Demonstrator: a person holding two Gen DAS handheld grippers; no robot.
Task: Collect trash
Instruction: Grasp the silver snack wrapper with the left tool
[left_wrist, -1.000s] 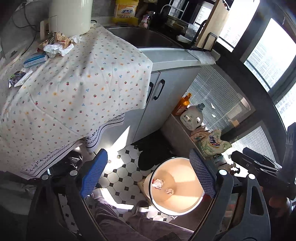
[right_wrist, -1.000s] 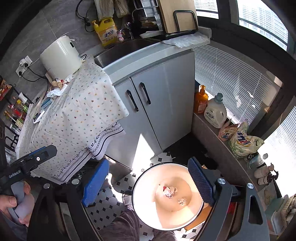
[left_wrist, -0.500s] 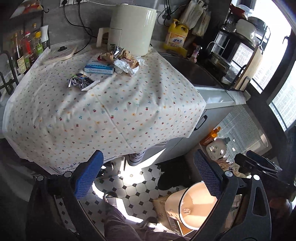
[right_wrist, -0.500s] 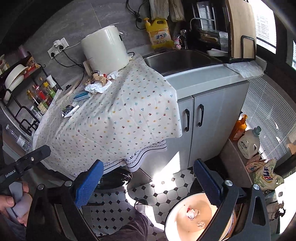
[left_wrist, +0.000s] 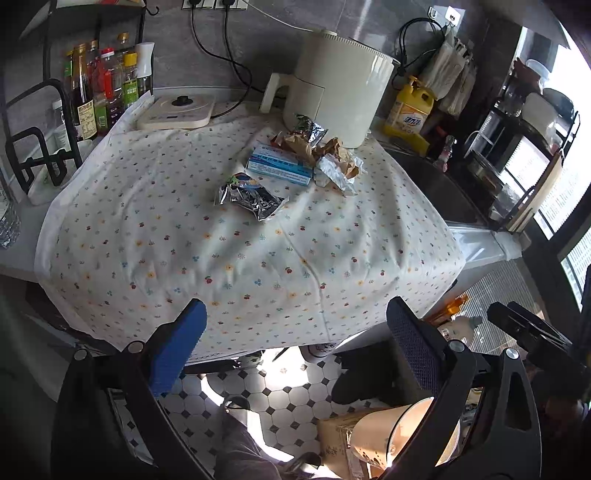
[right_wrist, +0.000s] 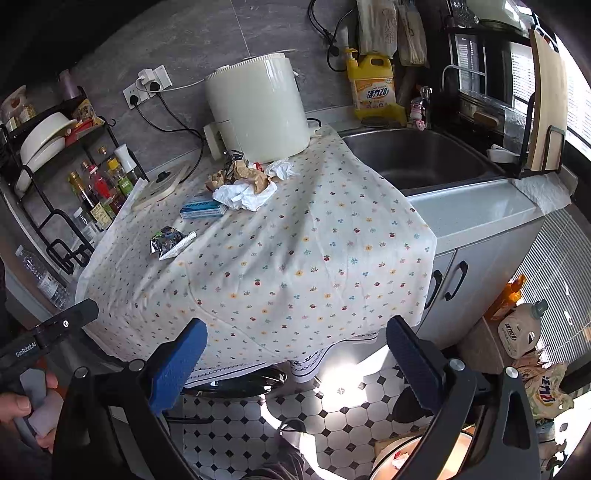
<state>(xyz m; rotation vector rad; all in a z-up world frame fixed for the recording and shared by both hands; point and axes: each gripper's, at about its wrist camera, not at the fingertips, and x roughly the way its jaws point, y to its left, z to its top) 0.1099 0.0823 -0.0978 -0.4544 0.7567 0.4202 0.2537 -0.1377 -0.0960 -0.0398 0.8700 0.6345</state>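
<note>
We find the left gripper (left_wrist: 295, 347) with its blue-padded jaws spread fully wide and nothing between them, held above the near edge of the white flower-printed tablecloth (left_wrist: 258, 251). The right gripper (right_wrist: 295, 354) stands equally wide and empty over the same near edge. The trash lies at the far side of the cloth: a crumpled silver foil wrapper (left_wrist: 251, 195) sits alone toward the middle, and beyond it a flat blue-and-white carton (left_wrist: 280, 164) lies just beside a heap of crumpled brown paper and white tissue (left_wrist: 328, 158), which rests against the foot of the cream cylindrical appliance (left_wrist: 340, 92). On the black-and-white tiled floor (left_wrist: 266, 384) below the counter, we note the cream round waste bin (left_wrist: 384, 435), only partly visible behind the right-hand finger of each gripper. A steel sink (right_wrist: 421, 155) adjoins the cloth.
</note>
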